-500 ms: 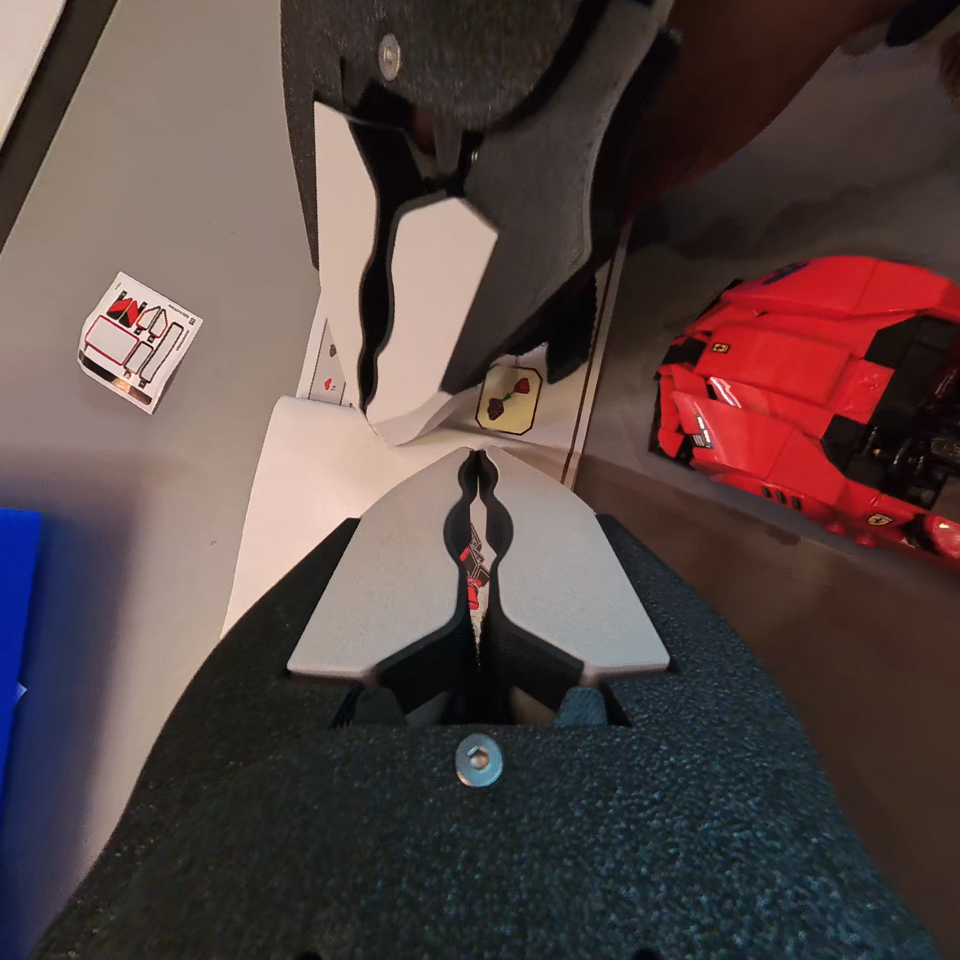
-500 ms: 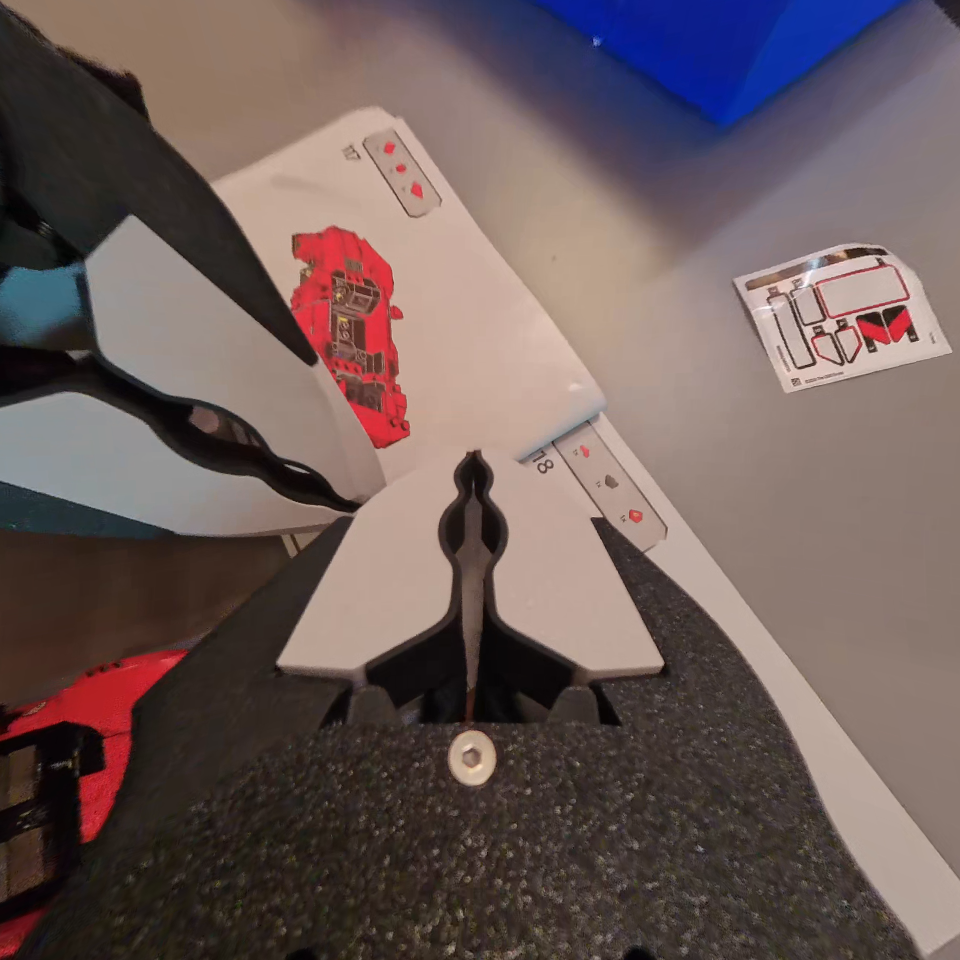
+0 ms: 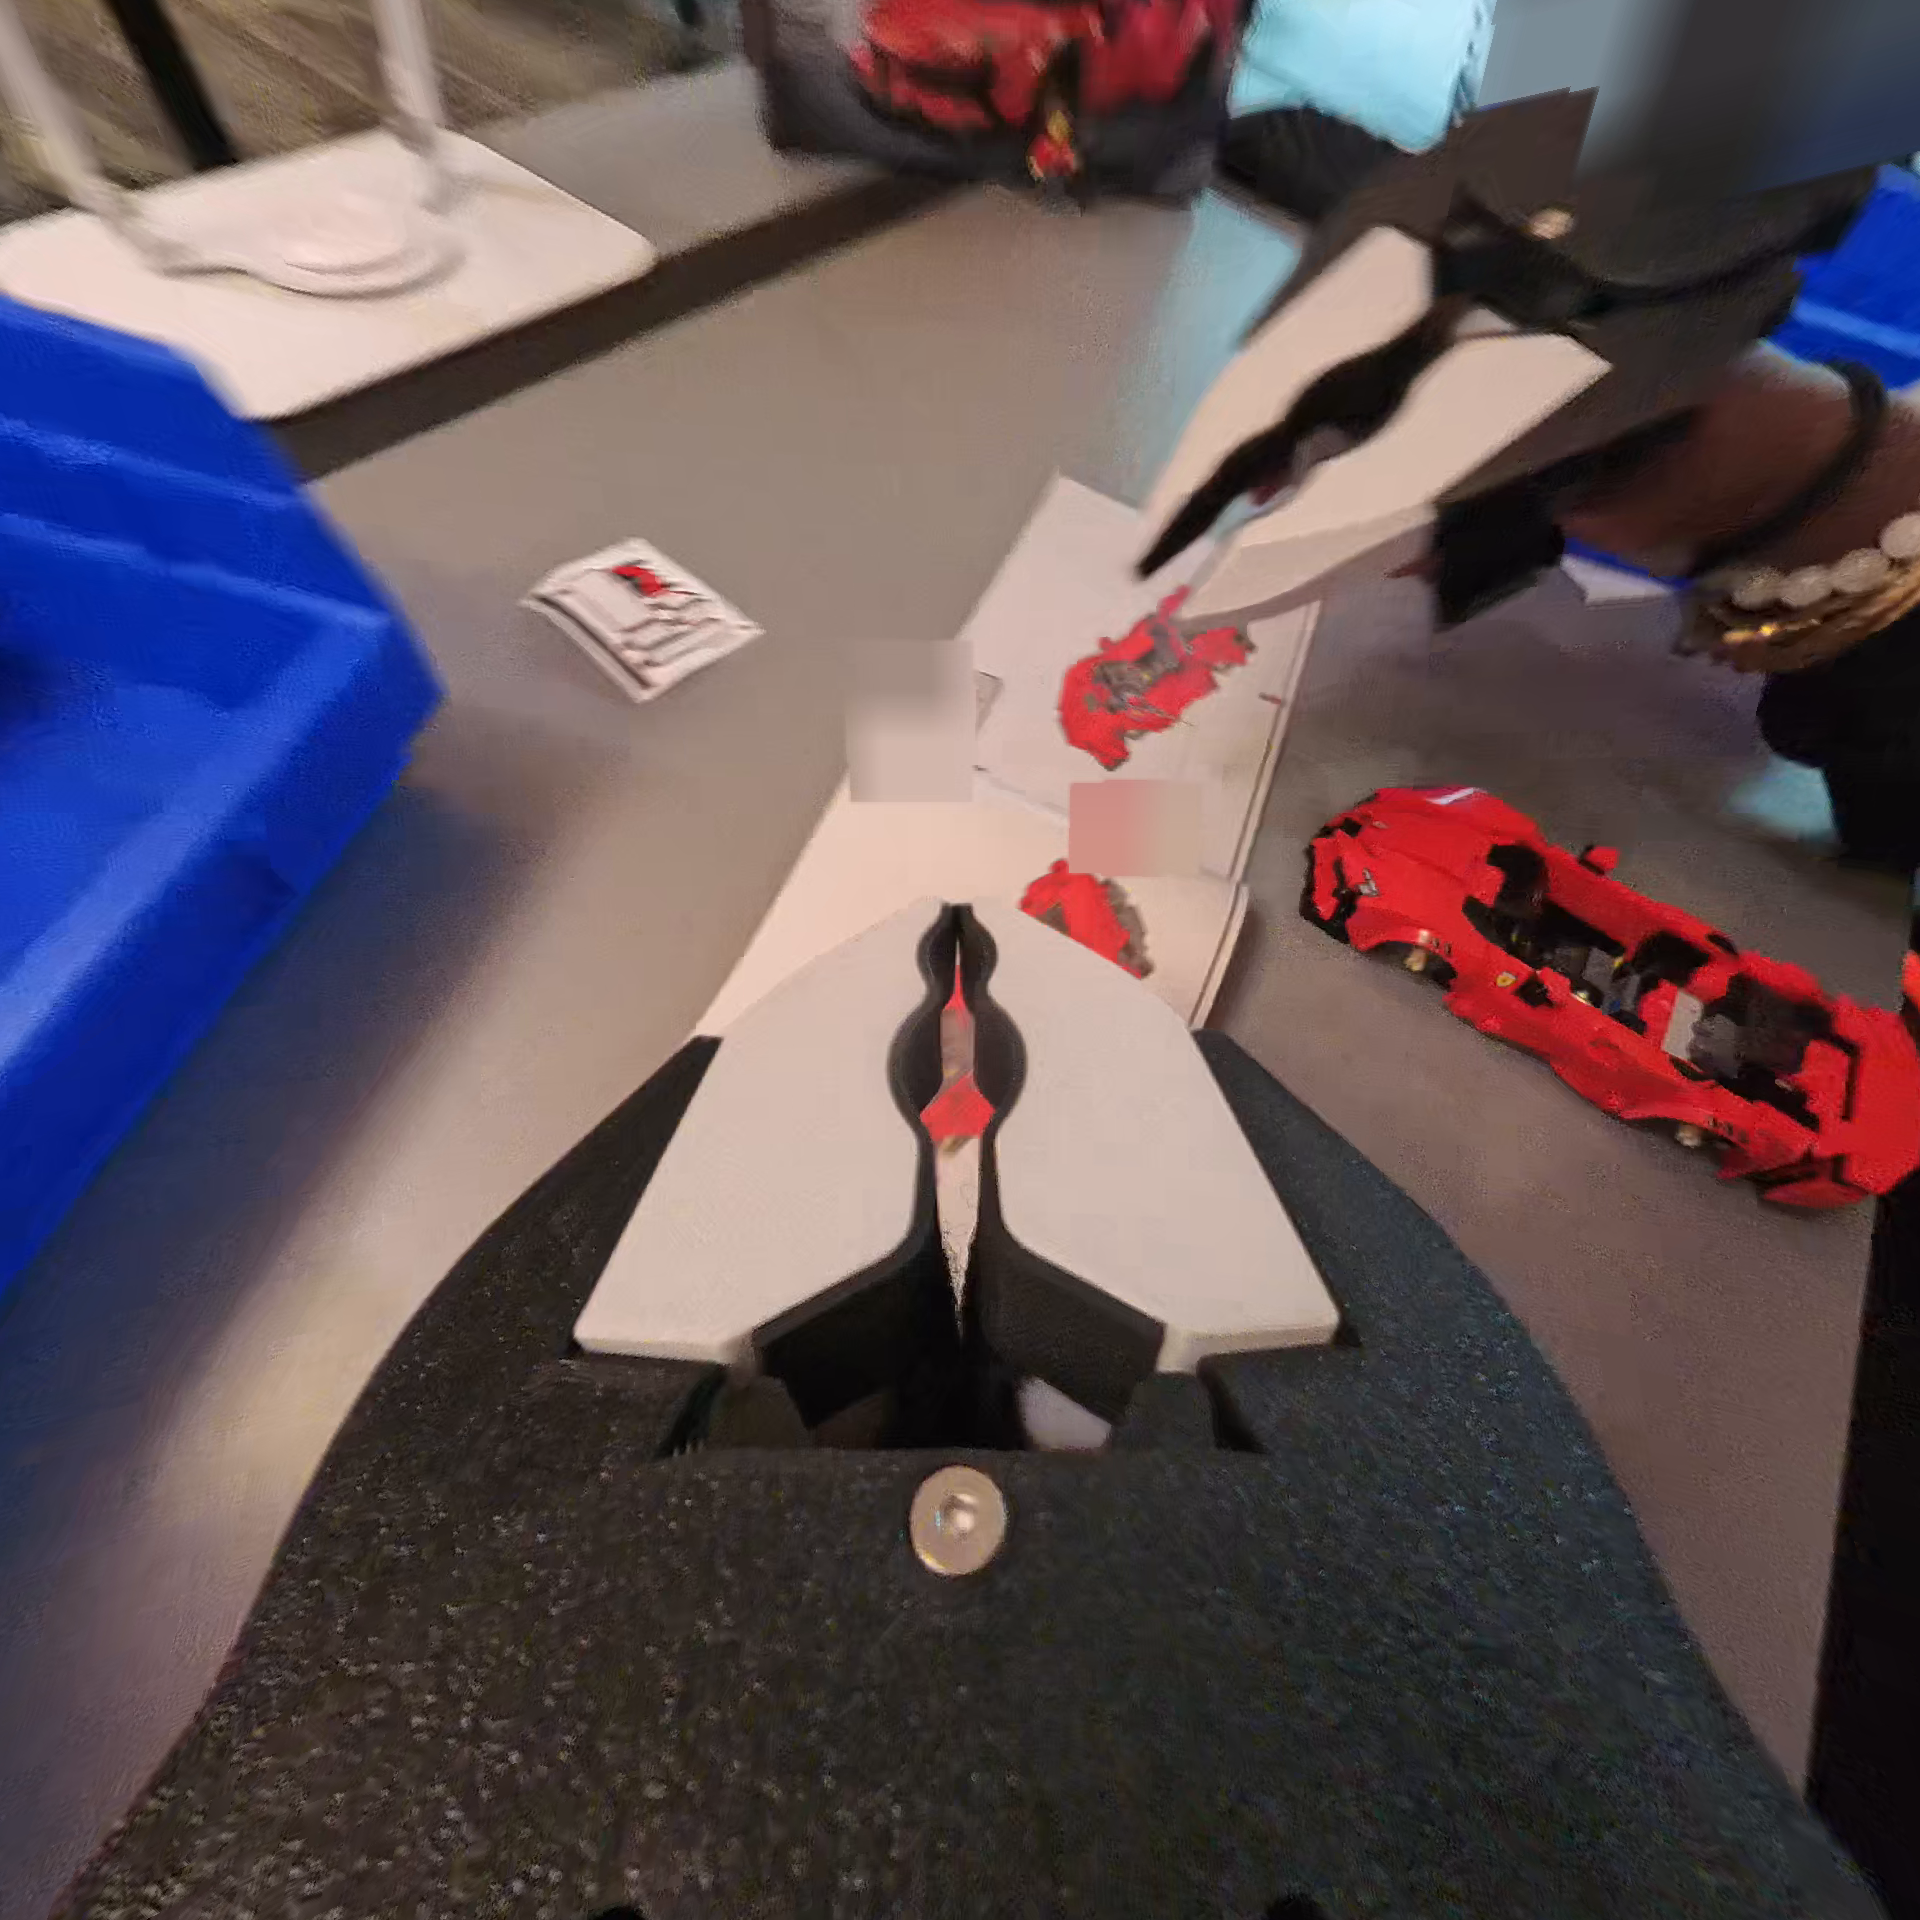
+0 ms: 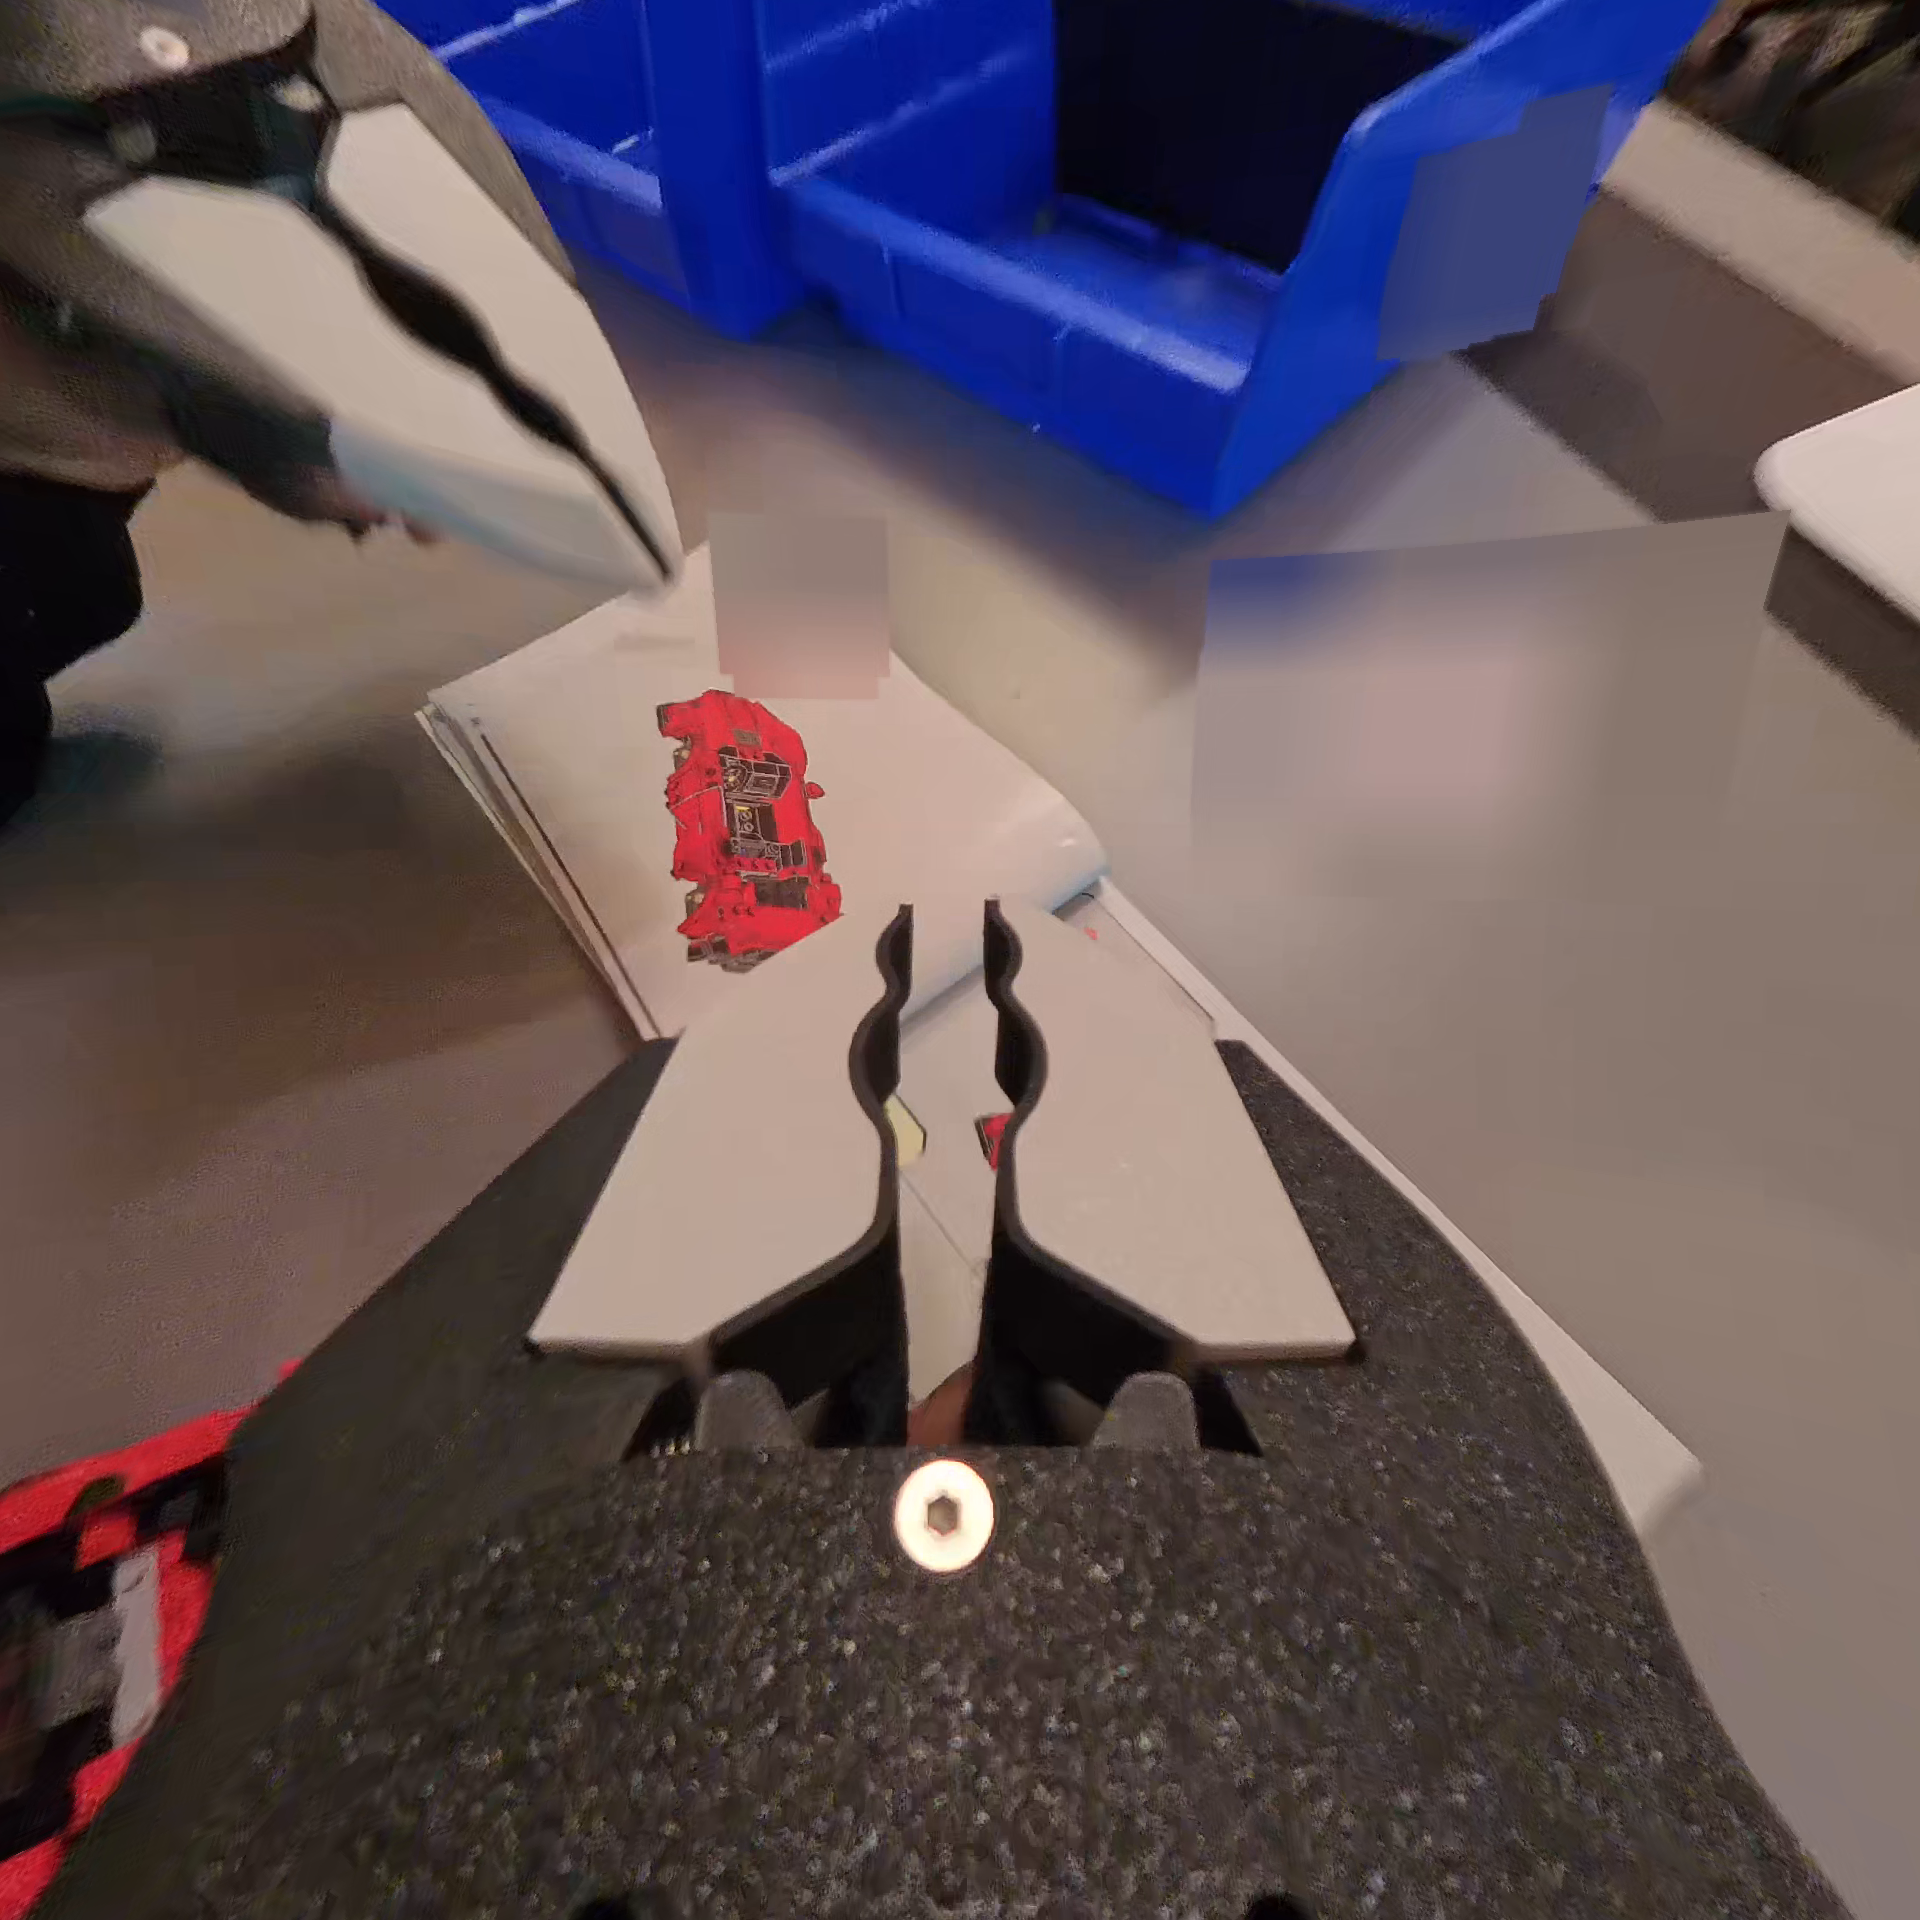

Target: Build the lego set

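Left tongs (image 3: 957,914) are together, tips almost touching, with nothing clamped as far as I can tell; through the slit only the printed booklet (image 3: 1132,717) shows. Right tongs (image 4: 948,914) are apart and empty, hovering low over the booklet's open page, just past the printed red car picture at 11 o'clock. Step looks like consulting or turning the instructions, not placing a brick. The red lego car (image 3: 1621,997) sits on the grey table (image 3: 790,436) at 2 o'clock from the left tongs, just beside the booklet, body largely assembled with dark gaps along the middle. Sticker sheet (image 3: 644,613) lies at 11 o'clock, blue bin (image 3: 177,717) at 9 o'clock. Next probably needs a read of the page, then a part fetched; no loose bricks visible.
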`<state>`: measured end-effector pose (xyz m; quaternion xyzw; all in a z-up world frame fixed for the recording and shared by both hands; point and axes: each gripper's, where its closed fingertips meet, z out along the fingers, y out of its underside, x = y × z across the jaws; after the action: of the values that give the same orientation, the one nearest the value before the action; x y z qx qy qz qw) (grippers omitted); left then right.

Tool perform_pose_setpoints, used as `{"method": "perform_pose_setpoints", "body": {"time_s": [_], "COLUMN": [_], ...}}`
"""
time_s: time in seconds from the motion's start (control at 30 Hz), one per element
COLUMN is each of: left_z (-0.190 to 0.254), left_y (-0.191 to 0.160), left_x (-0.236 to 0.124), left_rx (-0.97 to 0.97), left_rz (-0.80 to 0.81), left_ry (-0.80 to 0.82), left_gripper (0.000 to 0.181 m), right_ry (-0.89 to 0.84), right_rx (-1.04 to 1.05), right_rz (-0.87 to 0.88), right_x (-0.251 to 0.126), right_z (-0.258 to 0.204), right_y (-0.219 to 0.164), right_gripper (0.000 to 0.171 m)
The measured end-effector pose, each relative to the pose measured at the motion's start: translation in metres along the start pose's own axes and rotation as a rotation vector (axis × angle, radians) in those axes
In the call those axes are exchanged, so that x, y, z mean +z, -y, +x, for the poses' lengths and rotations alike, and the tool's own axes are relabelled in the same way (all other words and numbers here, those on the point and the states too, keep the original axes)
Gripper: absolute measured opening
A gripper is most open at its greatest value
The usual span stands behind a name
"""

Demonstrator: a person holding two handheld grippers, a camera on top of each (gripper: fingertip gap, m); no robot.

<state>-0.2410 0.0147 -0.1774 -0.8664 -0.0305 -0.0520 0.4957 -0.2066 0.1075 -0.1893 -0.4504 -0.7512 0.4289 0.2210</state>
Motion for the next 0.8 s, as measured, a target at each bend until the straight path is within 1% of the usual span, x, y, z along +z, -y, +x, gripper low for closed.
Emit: {"method": "perform_pose_setpoints", "body": {"time_s": [0.07,0.1,0.2,0.3,0.37,0.5,0.63,0.7,0.77,0.8], "left_z": [-0.016,-0.021,-0.024,-0.021,-0.016,-0.010,-0.019,-0.021,-0.020,-0.020], "left_y": [-0.003,-0.007,-0.027,-0.045,-0.052,-0.061,-0.075,-0.076,-0.073,-0.072], "left_x": [-0.027,-0.035,-0.038,-0.029,-0.023,-0.019,-0.018,-0.019,-0.020,-0.020], "left_rx": [-0.039,-0.053,-0.064,-0.002,0.037,0.033,0.020,0.007,0.003,0.003], "left_rz": [0.060,0.074,0.015,-0.078,-0.107,-0.125,-0.165,-0.162,-0.141,-0.134], "left_ry": [0.041,0.062,0.083,0.087,0.050,-0.010,0.012,0.011,0.006,0.003], "left_gripper": [0.000,0.017,0.019,0.019,0.019,0.019,0.019,0.018,0.018,0.018], "right_ry": [-0.045,-0.056,-0.065,-0.043,-0.014,0.059,0.077,0.065,0.066,0.078], "right_rx": [-0.027,-0.031,-0.017,-0.010,-0.019,-0.113,-0.239,-0.269,-0.278,-0.264], "right_rz": [0.003,-0.009,-0.052,-0.134,-0.161,-0.221,-0.305,-0.356,-0.461,-0.463], "right_x": [-0.020,-0.026,-0.030,-0.016,-0.006,0.016,0.044,0.057,0.065,0.066], "right_z": [-0.003,-0.004,-0.012,-0.019,-0.028,-0.052,-0.063,-0.060,-0.057,-0.058], "right_y": [0.001,-0.003,-0.020,-0.039,-0.040,-0.025,-0.018,-0.023,-0.040,-0.042], "right_gripper": [0.019,0.019,0.016,0.014,0.014,0.020,0.022,0.026,0.026,0.024]}}
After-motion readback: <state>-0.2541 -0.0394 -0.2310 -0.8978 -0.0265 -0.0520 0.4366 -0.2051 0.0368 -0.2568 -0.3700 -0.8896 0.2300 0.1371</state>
